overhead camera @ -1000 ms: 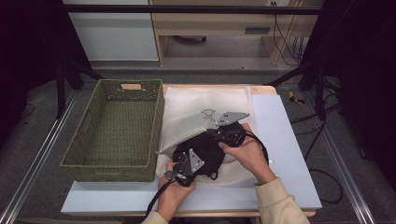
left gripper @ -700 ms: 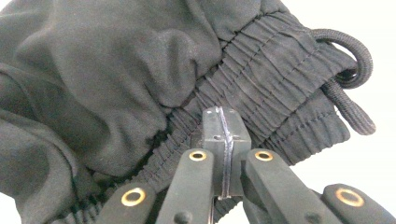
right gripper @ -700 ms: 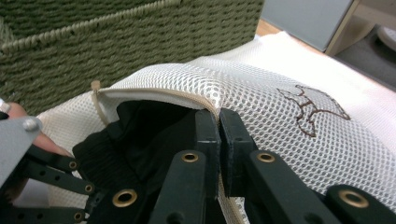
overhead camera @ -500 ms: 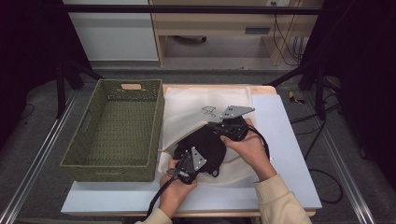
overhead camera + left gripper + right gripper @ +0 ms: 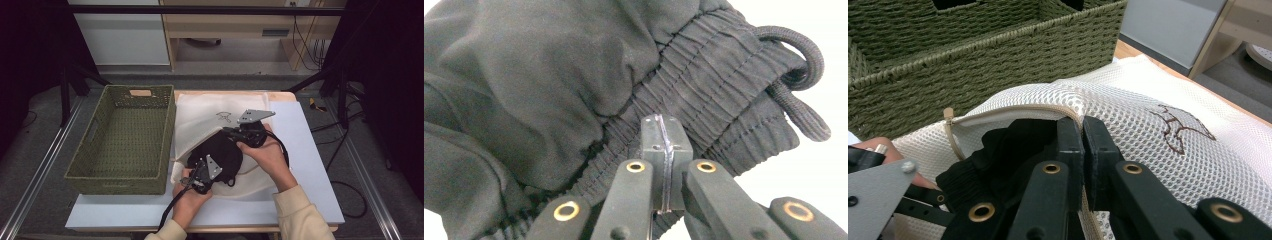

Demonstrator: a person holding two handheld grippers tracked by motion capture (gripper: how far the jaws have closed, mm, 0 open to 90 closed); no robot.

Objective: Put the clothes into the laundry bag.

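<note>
Since earlier, black garment slid deeper into mesh bag; left hand-held gripper pinches its waistband, right hand-held gripper the bag's rim.

Black garment: soft fabric with a gathered elastic waistband and a black drawcord, bunched, lying partly inside the open mouth of the mesh bag. White mesh laundry bag: zippered edge lifted, small dark embroidered motif, lying flat on the counter.
</note>
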